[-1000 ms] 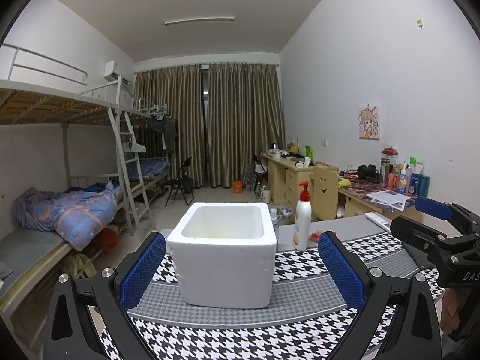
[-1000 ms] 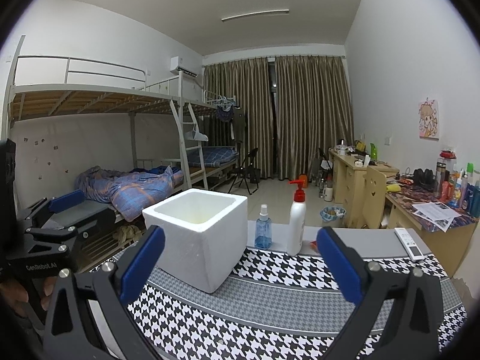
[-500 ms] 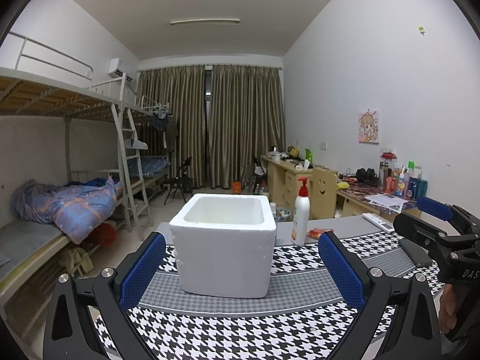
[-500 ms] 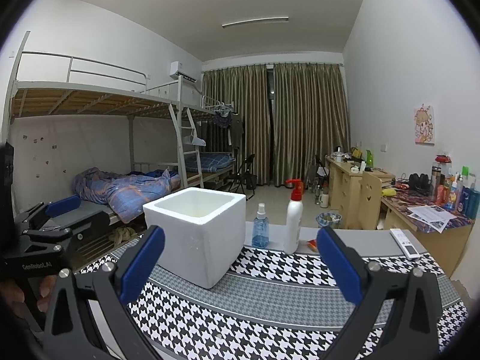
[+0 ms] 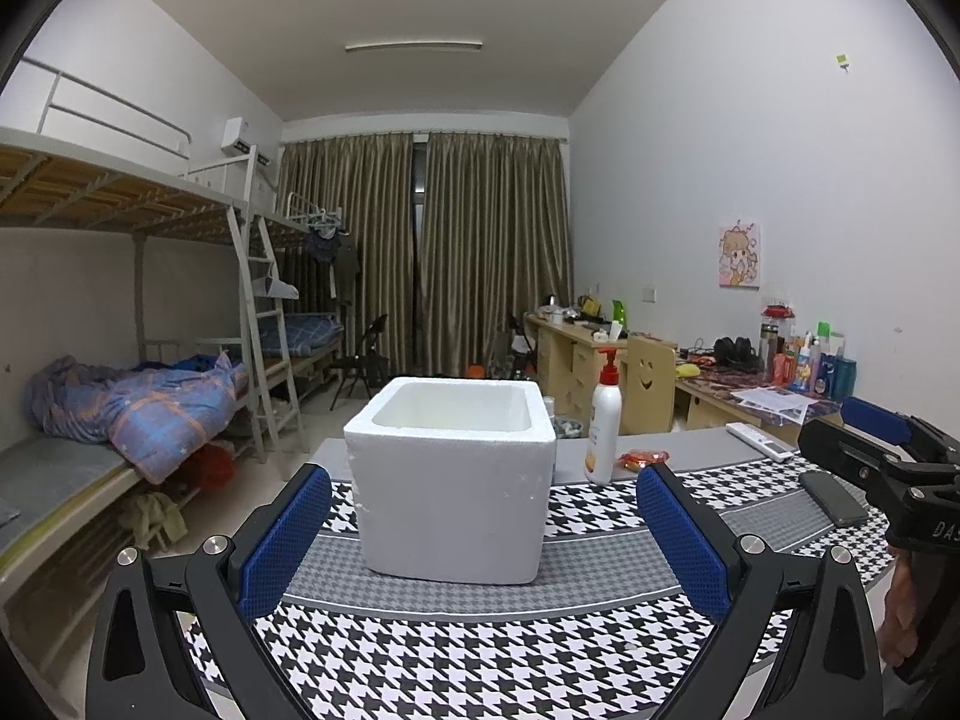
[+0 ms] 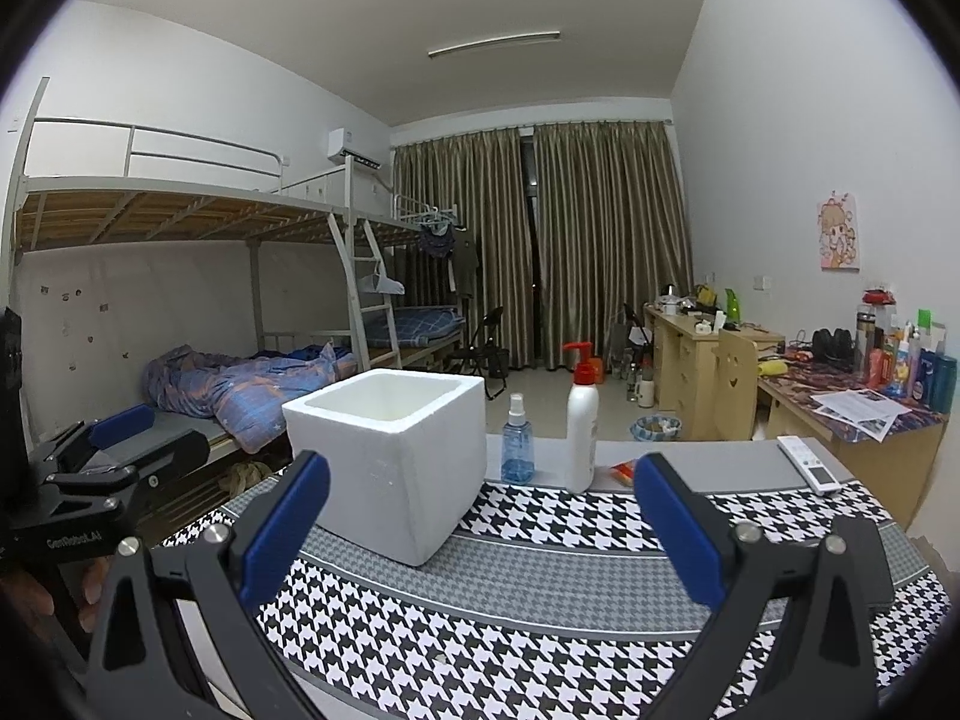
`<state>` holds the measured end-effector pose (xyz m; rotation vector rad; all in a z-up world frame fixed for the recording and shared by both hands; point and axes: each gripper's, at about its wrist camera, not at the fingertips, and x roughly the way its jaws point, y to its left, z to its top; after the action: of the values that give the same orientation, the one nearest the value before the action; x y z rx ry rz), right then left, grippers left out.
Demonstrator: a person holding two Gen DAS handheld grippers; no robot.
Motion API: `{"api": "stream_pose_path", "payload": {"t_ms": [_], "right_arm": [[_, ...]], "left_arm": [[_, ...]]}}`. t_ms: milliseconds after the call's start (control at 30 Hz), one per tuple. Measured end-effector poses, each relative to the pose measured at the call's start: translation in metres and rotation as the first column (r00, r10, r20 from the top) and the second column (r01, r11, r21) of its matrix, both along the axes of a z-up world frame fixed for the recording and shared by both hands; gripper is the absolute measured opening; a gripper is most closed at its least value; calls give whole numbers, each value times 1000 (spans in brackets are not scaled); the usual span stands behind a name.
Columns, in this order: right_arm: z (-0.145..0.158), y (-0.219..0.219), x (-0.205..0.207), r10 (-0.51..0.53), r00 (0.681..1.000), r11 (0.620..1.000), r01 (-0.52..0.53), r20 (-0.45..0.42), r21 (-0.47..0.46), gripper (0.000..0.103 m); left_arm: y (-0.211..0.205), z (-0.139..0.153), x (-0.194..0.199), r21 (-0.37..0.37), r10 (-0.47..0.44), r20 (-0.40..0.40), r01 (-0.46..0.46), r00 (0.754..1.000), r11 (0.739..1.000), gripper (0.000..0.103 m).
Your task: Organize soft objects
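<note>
Left wrist view: the left gripper [image 5: 483, 531] hangs with jaws spread wide and empty over the houndstooth-patterned black-and-white table mat [image 5: 480, 654]. A white square foam box [image 5: 451, 474] stands on the mat straight ahead; right of the box stand a white pump bottle with red nozzle [image 5: 603, 420] and a small orange packet [image 5: 643, 458].

Right wrist view: the right gripper [image 6: 480, 525] is likewise released and empty. The box [image 6: 390, 456] sits ahead-left, a clear blue spray bottle [image 6: 518, 441] just right of it.

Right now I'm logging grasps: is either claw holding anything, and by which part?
Nothing is held. The left claw and right claw are both open and empty, above the houndstooth mat, apart from the white foam box.
</note>
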<state>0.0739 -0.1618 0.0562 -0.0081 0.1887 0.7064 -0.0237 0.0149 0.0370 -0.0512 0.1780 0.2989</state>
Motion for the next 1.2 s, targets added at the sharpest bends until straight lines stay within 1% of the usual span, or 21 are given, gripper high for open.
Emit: {"api": "stream_pose_path", "payload": {"t_ms": [167,333,433,567,800,967,1200], "right_arm": [[-5,-6,-2,0,1000,1000,0,-20,15,102],[-10,-9,-2,-11,999,1000,11,-32,15,102],[-11,-11,-2,-16,999,1000,16,-32,17,102],[-14,-13,-2,-22,999,1000,22,-33,19,102],[-17,-12,-2,-14,999,1000,15,-47,19,102],[-19,-13,-1,-14,999,1000,15,-48,18,102],[-26,-14,-4,-35,998,999,35,-44,-7,102]], "left_arm": [[-2,-3,-5,11,-6,22,6,1000,1000,102],[-4,-9,-5,5,-15,9,15,1000,1000,102],[-1,-11,-9,-7,-18,18,18,1000,1000,102],[-1,-14,-11,3,1,19,-1,1000,1000,102],[-4,-18,-12,15,5,17,-5,1000,1000,102],[-6,-19,-11,9,4,17,-4,1000,1000,102],[-7,-23,-8,3,-5,5,5,1000,1000,102]]}}
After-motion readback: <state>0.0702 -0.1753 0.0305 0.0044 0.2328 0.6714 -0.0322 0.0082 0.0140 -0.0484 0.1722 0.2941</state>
